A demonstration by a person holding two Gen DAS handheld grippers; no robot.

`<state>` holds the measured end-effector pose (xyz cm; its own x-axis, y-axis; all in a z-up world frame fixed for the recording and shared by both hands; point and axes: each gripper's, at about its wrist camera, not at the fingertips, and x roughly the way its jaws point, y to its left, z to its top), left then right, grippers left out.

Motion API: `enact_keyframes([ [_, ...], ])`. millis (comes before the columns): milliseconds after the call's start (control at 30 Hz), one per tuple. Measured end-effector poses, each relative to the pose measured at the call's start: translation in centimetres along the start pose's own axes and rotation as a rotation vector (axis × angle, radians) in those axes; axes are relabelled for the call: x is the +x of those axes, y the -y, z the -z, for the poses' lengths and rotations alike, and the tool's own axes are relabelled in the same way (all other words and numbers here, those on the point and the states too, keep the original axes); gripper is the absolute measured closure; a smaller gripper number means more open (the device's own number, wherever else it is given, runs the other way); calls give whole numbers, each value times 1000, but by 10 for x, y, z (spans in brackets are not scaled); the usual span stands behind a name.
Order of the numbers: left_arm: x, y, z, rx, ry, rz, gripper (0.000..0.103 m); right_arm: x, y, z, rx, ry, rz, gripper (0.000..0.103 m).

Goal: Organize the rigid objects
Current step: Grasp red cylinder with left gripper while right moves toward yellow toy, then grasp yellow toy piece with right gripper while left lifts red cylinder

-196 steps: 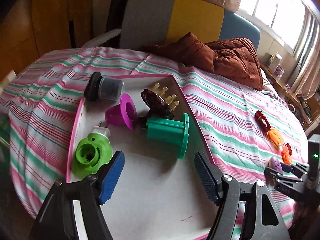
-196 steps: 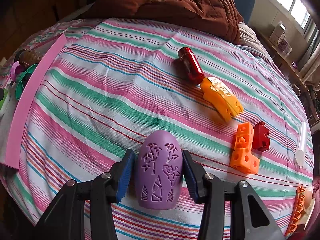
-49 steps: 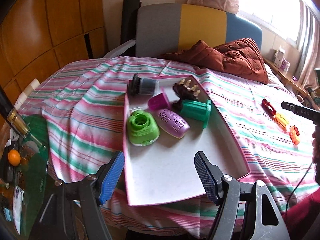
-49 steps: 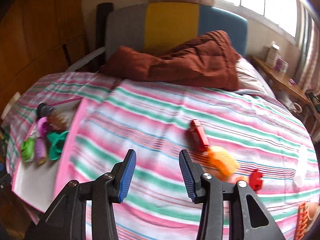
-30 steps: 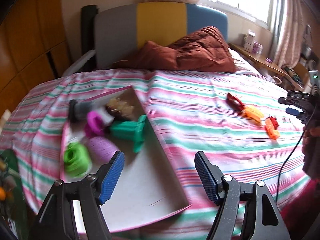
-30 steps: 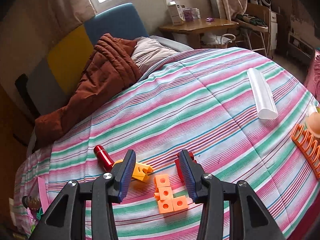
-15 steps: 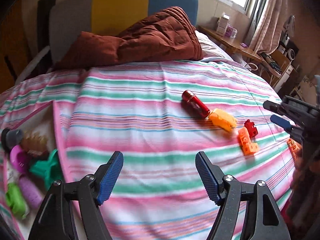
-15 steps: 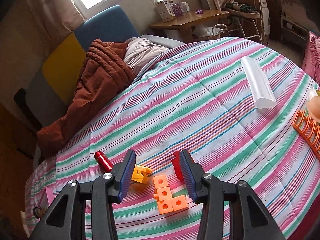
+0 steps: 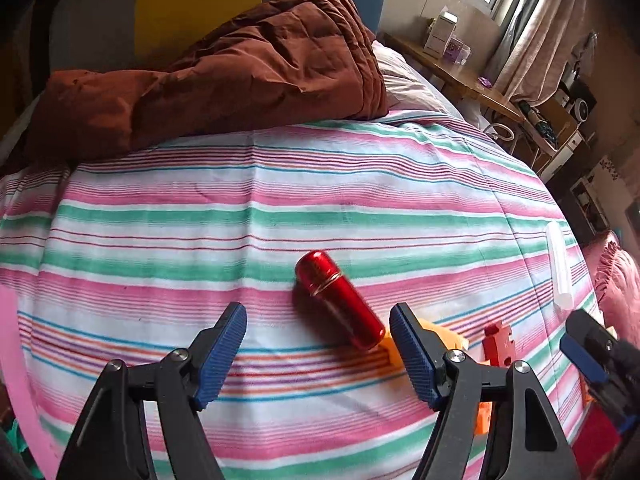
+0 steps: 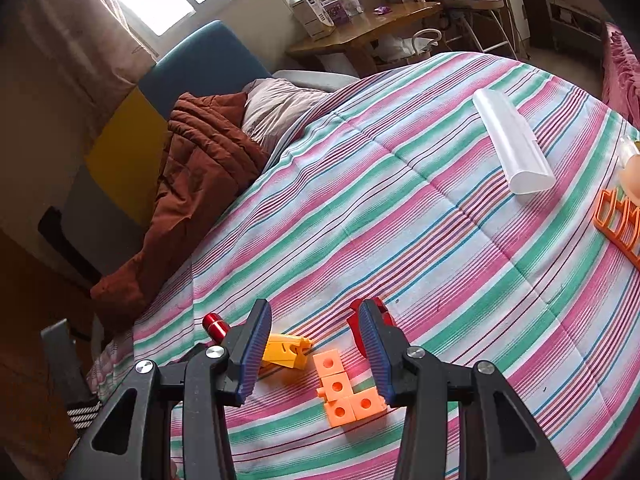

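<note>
My left gripper [image 9: 318, 354] is open and empty, low over the striped bedspread. A glossy red cylinder [image 9: 340, 300] lies just ahead of it, nearer the right finger. A yellow piece [image 9: 452, 338] and a red block [image 9: 498, 340] show behind that finger. My right gripper [image 10: 314, 350] is open too, hovering over an orange L-shaped block [image 10: 344, 388]. The yellow piece [image 10: 286, 350] lies beside its left finger and the red block [image 10: 354, 328] is partly hidden by its right finger. The red cylinder [image 10: 216, 326] peeks out at the left. In the left wrist view the right gripper [image 9: 592, 356] appears at the far right.
A pink tray rim [image 9: 12, 360] shows at the left edge. A brown quilt [image 9: 240, 68] is heaped at the head of the bed. A white tube [image 10: 512, 148] and an orange rack [image 10: 616, 220] lie toward the far right. A wooden side table [image 10: 360, 28] stands past the bed.
My left gripper has swung right from the tray across the bed and come down close to the red cylinder. The right gripper has rolled slightly and stayed over the orange block.
</note>
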<state>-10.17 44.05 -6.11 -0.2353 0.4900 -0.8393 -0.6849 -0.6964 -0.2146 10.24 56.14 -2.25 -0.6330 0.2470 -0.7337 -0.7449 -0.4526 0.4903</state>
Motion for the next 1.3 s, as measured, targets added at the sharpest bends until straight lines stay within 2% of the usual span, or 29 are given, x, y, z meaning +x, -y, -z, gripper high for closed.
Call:
enact_keyframes([
  [67, 13, 4, -8, -6, -23, 12, 31, 0, 4, -1, 22, -4, -9, 57],
  [133, 31, 5, -11, -14, -70, 2, 41, 1, 7, -1, 42, -10, -11, 57],
  [167, 39, 3, -10, -21, -100, -8, 50, 2, 8, -1, 50, -14, -14, 57],
  [233, 38, 5, -7, 19, -71, -45, 65, 3, 9, 0, 56, -21, -18, 57],
  [267, 37, 6, -4, 40, -76, -59, 77, 4, 10, 0, 57, -24, -18, 57],
  [467, 18, -1, 24, 105, -62, -60, 77, 1, 17, -3, 86, -7, -16, 57],
  [600, -2, -5, 54, 135, -54, -58, 77, 4, 19, -3, 93, -15, -19, 57],
  [800, -38, -5, 116, 215, -2, -54, 77, 20, 3, 5, 19, -105, -48, 57],
  [967, -63, -13, 152, 188, 19, -11, 77, 33, -14, 16, -60, -170, -47, 57],
  [1100, -74, -17, 171, 176, 39, 0, 77, 37, -20, 20, -91, -175, -42, 46],
  [1167, -77, -20, 176, 167, 42, 8, 77, 39, -25, 21, -107, -181, -50, 36],
  [1300, -83, -25, 183, 147, 43, 32, 77, 48, -47, 23, -206, -186, -15, 29],
])
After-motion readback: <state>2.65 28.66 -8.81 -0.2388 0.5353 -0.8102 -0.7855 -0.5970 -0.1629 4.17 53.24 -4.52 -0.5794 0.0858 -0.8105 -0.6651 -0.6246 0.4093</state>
